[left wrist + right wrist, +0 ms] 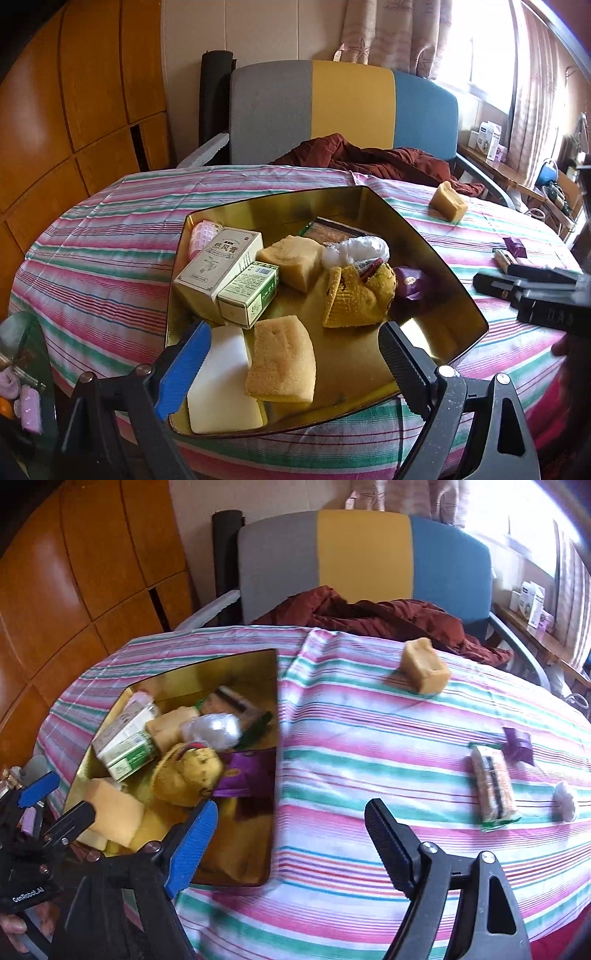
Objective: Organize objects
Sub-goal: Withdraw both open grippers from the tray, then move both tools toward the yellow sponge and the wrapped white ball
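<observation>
A gold tray (458,295) sits on a surface draped in a striped cloth (110,236), packed with two medicine boxes (218,273), three tan sponges (282,365), a white block (221,387), a yellow knit piece (354,299), a crumpled plastic bag (358,251), a purple packet (410,282) and a wrapped snack (332,232). The left claw (288,365) hovers over the tray's near edge with its jaws spread wide and nothing between them, the blue pad (183,365) above the white block. The right claw (291,845), likewise released and empty, hangs over the cloth just right of the tray, its blue finger overlapping the tray's near corner. Loose on the cloth to the right lie a tan sponge (424,666) near the far edge, a wrapped snack bar (493,786), a purple wrapper (519,744) just beyond it and a small white ball (565,799) near the right edge. Behind the surface stands a chair (365,550) in grey, yellow and blue, a dark red garment (388,618) heaped on its seat. The right-wrist view is blurred around the tray.
</observation>
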Motion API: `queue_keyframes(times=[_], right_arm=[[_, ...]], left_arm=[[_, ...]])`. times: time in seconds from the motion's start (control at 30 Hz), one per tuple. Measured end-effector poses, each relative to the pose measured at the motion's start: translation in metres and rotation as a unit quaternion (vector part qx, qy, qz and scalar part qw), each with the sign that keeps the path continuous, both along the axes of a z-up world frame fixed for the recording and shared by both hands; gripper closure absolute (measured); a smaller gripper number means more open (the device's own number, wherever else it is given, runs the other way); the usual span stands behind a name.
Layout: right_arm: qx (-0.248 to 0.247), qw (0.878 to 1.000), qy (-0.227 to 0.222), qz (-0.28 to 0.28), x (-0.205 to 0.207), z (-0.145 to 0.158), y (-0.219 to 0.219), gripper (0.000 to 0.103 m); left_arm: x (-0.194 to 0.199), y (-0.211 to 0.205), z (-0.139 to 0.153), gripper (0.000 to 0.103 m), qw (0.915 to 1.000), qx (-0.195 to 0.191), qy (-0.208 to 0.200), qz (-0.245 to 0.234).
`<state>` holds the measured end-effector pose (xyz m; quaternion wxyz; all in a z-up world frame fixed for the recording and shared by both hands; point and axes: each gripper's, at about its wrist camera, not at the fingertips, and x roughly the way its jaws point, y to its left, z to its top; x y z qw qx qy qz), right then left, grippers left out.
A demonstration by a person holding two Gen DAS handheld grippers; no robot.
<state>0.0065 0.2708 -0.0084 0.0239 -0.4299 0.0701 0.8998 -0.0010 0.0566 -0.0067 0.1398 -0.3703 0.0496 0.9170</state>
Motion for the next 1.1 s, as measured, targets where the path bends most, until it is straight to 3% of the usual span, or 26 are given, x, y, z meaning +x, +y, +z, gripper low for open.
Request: queue_keyframes(times=[0.33, 0.6, 0.7, 0.8, 1.1], right_arm=[[0.047, 0.995, -0.001, -0.083, -0.003, 0.025, 0.086, 0.019], [0.079, 0.974, 0.004, -0.214, 0.003, 0.028, 0.196, 0.019], [0.054, 0.959, -0.001, -0.279, 0.022, 0.009, 0.234, 0.019], [-0.032, 0.939, -0.025, -0.342, 0.038, -0.009, 0.27, 0.019], [-0.119, 0.907, -0.002, -0.405, 0.068, -0.015, 0.3, 0.019]], left_arm=[[-0.002, 0.006, 0.001, 0.01, 0.9999, 0.003, -0.004, -0.015], [-0.007, 0.019, 0.006, 0.01, 0.9994, 0.0, -0.004, -0.034], [-0.01, 0.026, 0.009, 0.01, 0.999, 0.0, -0.006, -0.045], [-0.016, 0.036, 0.012, 0.01, 0.9986, -0.002, -0.007, -0.052], [-0.025, 0.089, 0.022, 0.01, 0.9945, 0.014, -0.016, -0.102]])
